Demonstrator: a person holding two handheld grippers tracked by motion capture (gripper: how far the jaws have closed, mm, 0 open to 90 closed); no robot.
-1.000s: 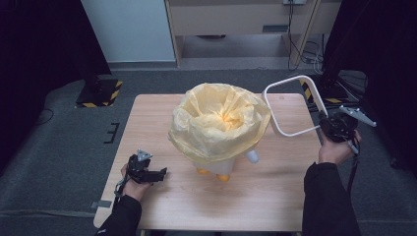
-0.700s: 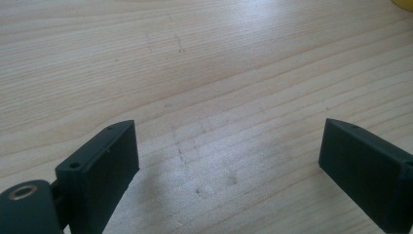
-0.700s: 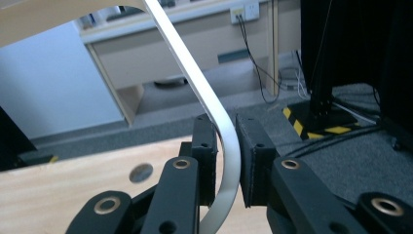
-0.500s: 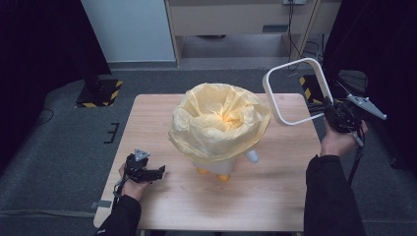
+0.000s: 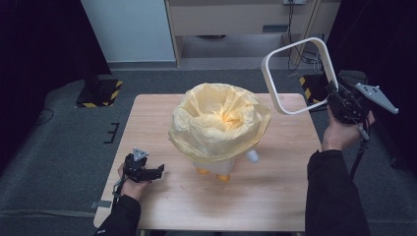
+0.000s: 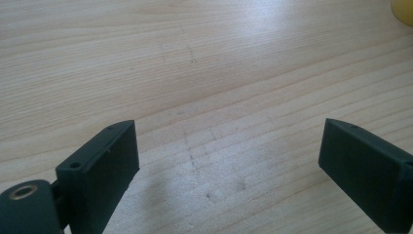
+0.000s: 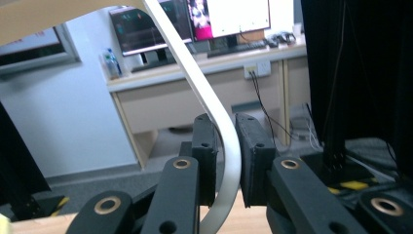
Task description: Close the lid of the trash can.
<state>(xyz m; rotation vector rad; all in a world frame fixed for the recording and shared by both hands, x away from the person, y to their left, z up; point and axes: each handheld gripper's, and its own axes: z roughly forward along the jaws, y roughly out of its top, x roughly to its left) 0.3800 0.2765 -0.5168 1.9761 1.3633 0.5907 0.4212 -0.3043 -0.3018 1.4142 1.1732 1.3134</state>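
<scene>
High view: yellow-bagged bin; right gripper pinches white ring, left gripper spread.

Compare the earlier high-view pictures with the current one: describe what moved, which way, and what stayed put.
The right gripper, shut on the white frame, lifted it higher and out past the table's right edge, tilting it upright. The left gripper stayed open, low over the table; the bin with the yellow bag did not move.
</scene>
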